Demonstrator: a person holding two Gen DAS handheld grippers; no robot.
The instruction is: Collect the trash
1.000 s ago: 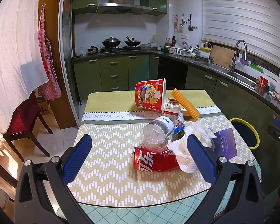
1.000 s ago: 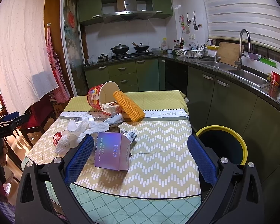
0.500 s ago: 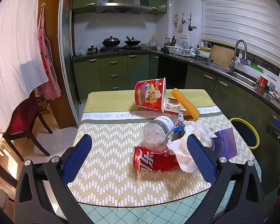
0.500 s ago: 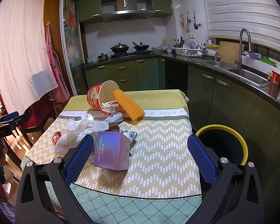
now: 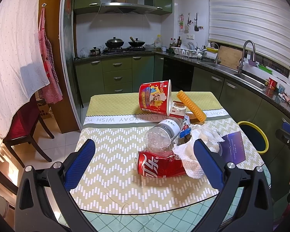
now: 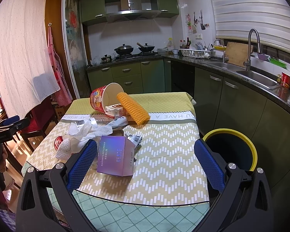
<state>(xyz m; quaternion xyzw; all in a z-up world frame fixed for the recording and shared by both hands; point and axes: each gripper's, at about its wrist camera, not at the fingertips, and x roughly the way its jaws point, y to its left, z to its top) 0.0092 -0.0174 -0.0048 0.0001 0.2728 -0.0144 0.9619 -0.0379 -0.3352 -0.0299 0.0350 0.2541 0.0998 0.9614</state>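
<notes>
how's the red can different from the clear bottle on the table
The red can is opaque, dented and printed with white script; the clear bottle is see-through with a white label. The can lies crosswise nearest the left claw; the bottle points away, its base resting against the can. Both lie on their sides, ungrasped.

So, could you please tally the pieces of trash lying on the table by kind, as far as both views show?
Red noodle tub: 1
Red cola can: 1
Clear plastic bottle: 1
Purple cream box: 1
Yellow foam sleeve: 1
Crumpled paper towel: 1
Small carton: 1
Foil wrappers: at least 2
Total: at least 9
</notes>
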